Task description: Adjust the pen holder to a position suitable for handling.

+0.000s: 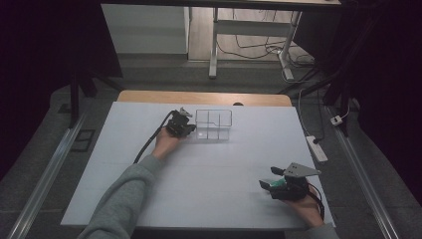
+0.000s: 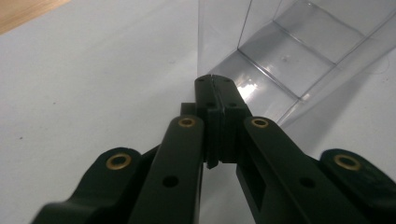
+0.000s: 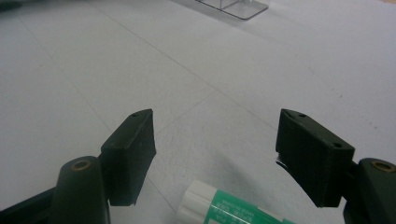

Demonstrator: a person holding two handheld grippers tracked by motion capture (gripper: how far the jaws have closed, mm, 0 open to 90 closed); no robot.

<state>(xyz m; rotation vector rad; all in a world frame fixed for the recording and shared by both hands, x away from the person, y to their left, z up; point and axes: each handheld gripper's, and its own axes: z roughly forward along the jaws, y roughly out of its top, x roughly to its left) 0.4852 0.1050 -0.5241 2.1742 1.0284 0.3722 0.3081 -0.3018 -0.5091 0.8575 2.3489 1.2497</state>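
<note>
A clear plastic box (image 1: 225, 115) with several compartments stands at the table's far middle. My left gripper (image 1: 192, 130) is at its left end. In the left gripper view the jaws (image 2: 212, 80) are closed together, pinching the near edge of the clear box's (image 2: 289, 60) wall. My right gripper (image 1: 268, 178) rests near the front right of the table and points left, jaws wide apart. A glue stick (image 3: 224, 207) with a white cap and green label lies low between the open right gripper's (image 3: 219, 140) jaws, touching neither pad. Its green label (image 1: 276, 185) also shows from above.
White sheet (image 1: 209, 164) covers the table, whose wooden edge (image 1: 149, 96) shows at the back. A power strip (image 1: 317, 148) lies off the right edge. Desk legs and cables stand on the floor behind.
</note>
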